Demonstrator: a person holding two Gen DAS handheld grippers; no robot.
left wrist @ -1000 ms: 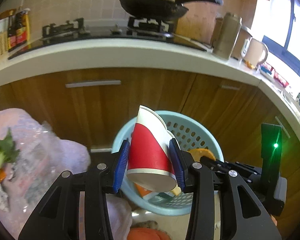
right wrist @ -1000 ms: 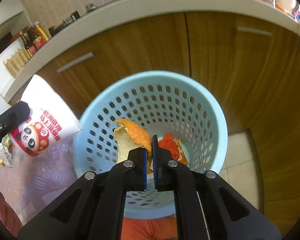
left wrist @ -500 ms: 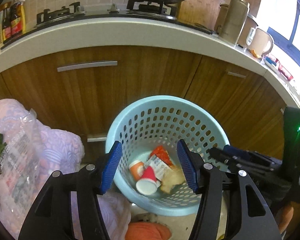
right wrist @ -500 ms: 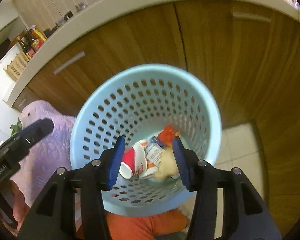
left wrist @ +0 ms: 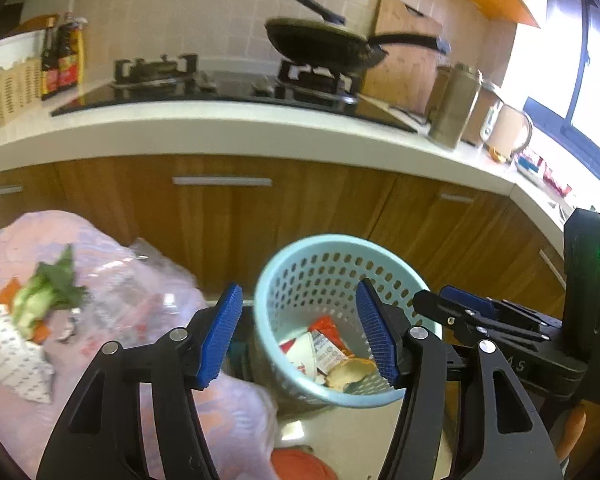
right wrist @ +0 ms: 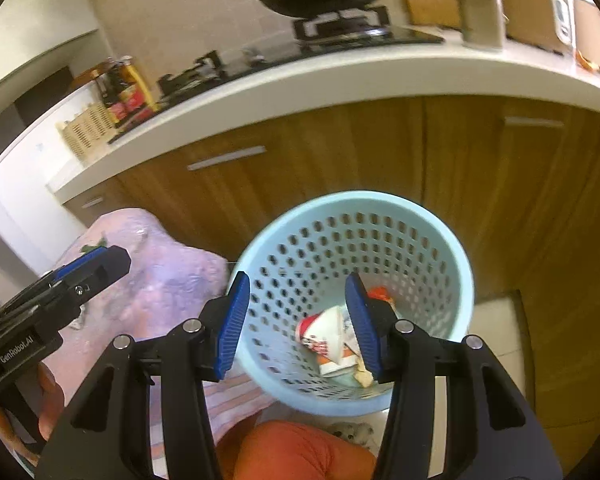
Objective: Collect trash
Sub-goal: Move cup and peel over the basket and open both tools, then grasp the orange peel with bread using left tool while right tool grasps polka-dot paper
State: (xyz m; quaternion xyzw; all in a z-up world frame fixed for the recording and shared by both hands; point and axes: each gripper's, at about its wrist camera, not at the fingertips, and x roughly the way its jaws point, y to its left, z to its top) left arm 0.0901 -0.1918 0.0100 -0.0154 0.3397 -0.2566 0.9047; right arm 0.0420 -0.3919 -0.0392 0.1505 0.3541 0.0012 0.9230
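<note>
A light blue perforated basket [left wrist: 300, 264] stands on the floor against the wooden cabinets; it also shows in the right wrist view [right wrist: 452, 248]. Inside lie a red and white paper cup [right wrist: 324, 328], wrappers [left wrist: 324, 346] and an orange peel [left wrist: 350, 372]. My left gripper [left wrist: 300, 336] is open and empty above the basket's near left rim. My right gripper [right wrist: 296, 320] is open and empty above the basket; it also shows in the left wrist view [left wrist: 460, 304]. On the pink cloth [left wrist: 100, 264] at the left lie green vegetable scraps [left wrist: 48, 292], a clear plastic bag [left wrist: 140, 300] and printed paper [left wrist: 8, 352].
Wooden cabinet doors [left wrist: 228, 216] and a white countertop [left wrist: 220, 132] stand behind the basket. A hob with a black pan [left wrist: 324, 46], bottles [left wrist: 62, 56] and a metal canister [left wrist: 454, 106] sit on the counter. Something orange [right wrist: 292, 452] lies at the bottom.
My left gripper opened and dropped the paper cup into the basket. My right gripper opened and dropped the orange peel in. Both grippers have since tilted up and back.
</note>
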